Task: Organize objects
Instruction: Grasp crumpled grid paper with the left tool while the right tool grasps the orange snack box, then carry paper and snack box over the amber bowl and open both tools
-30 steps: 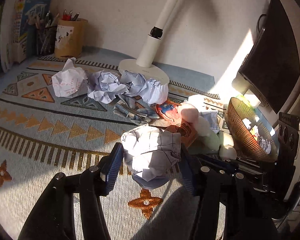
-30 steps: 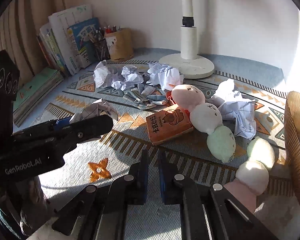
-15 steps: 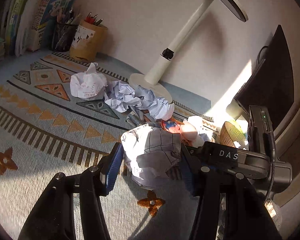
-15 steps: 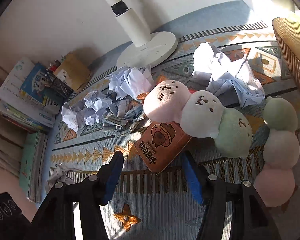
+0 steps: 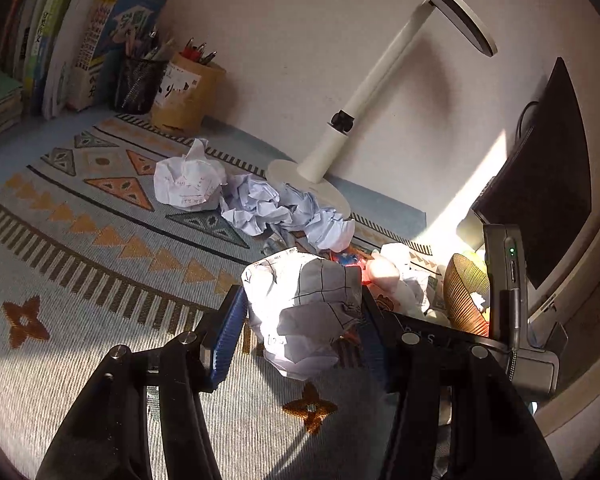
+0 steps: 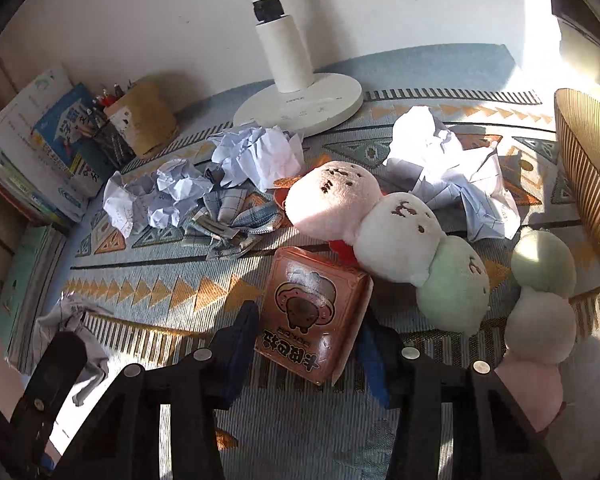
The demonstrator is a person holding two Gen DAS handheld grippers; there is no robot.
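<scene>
Left claw point(image 5: 302, 332) grips a paper ball point(image 5: 304, 312) above the surface; right claw point(image 6: 306, 348) gapes around the orange pack point(image 6: 314, 316) — center it, then close squarely before lifting.

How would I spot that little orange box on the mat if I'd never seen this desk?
Start at the white lamp base and come forward past the three-ball plush. The orange box lies flat between the open right gripper fingers; unlike the crumpled paper, it bears a cartoon doughnut.
</scene>
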